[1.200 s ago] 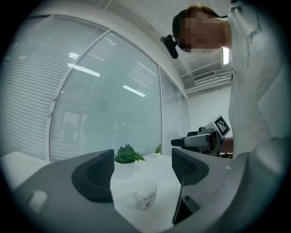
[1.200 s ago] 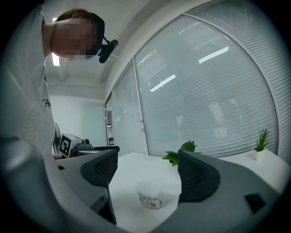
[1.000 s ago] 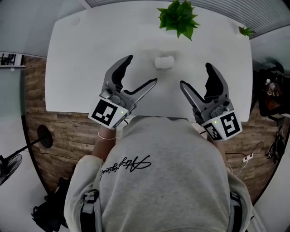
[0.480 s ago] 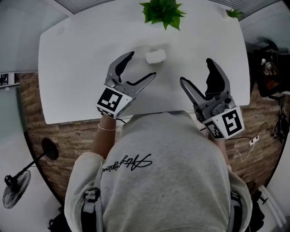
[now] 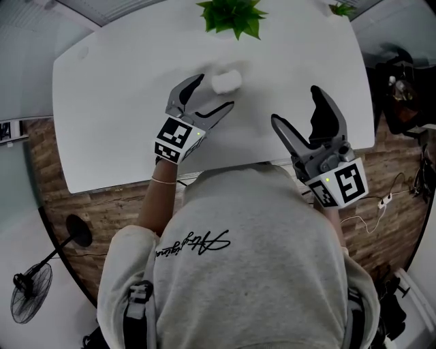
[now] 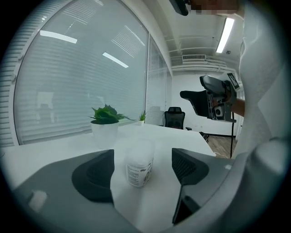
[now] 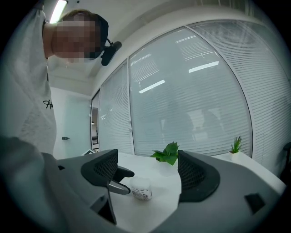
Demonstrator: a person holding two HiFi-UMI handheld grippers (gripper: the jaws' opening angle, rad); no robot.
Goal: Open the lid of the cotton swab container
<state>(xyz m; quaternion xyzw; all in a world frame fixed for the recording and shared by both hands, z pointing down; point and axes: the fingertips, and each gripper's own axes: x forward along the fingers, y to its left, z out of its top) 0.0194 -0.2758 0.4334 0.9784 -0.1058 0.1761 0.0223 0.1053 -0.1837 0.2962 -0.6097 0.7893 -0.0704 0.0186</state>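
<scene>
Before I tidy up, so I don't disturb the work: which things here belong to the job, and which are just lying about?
Job: cotton swab container, left gripper, right gripper.
Lying about: large potted plant, small potted plant.

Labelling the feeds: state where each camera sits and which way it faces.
Head view: on the head, facing down at table; sweatshirt, left gripper, right gripper show.
Left gripper view: on left gripper, facing cotton swab container; open fingers show.
Right gripper view: on right gripper, facing potted plant; open fingers show.
All share the container.
</scene>
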